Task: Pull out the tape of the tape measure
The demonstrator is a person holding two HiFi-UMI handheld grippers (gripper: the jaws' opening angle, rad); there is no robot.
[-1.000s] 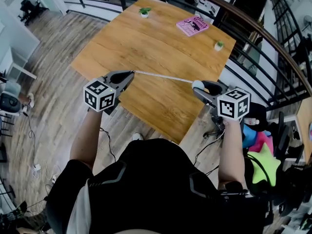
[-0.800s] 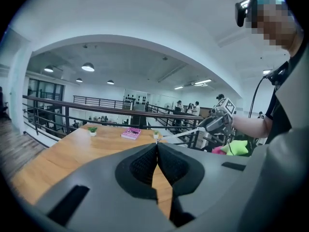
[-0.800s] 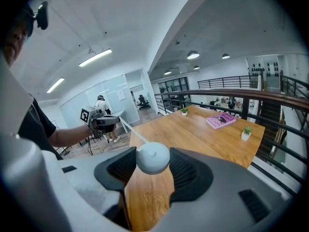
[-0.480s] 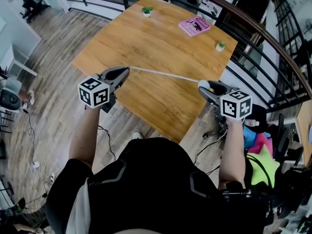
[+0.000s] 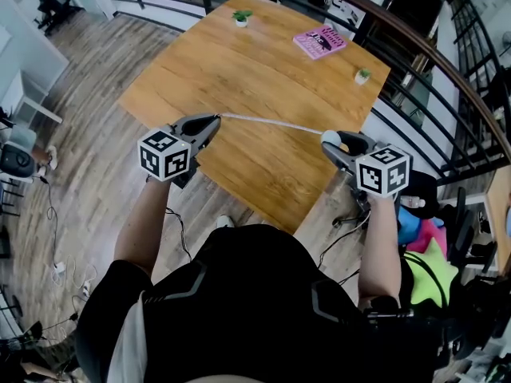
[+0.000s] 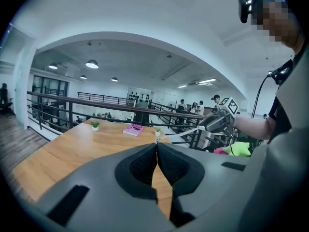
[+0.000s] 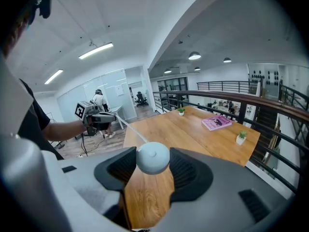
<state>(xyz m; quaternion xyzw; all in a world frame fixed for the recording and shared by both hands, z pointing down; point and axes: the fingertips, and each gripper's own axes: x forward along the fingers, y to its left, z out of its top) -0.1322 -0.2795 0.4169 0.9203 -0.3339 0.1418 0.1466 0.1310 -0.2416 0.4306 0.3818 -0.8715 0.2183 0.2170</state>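
A round white tape measure case [image 7: 153, 158] sits clamped between the pads of my right gripper [image 5: 335, 142] above the table's near right edge. Its thin white tape [image 5: 267, 124] runs out taut across the wooden table [image 5: 263, 78] to my left gripper [image 5: 209, 124], which is shut on the tape's end [image 6: 156, 142]. In the left gripper view the tape [image 6: 181, 136] stretches off toward the right gripper [image 6: 217, 122]. In the right gripper view the tape [image 7: 133, 129] leads back to the left gripper [image 7: 112, 116].
A pink book [image 5: 322, 41] lies at the table's far right. Two small potted plants [image 5: 240, 17] [image 5: 362, 76] stand near the far and right edges. A dark railing [image 5: 431, 62] curves behind the table. Coloured cushions [image 5: 427, 250] lie on the floor at right.
The left gripper swung slightly left and back, ending close to where it was a second ago. The tape stays stretched between both grippers.
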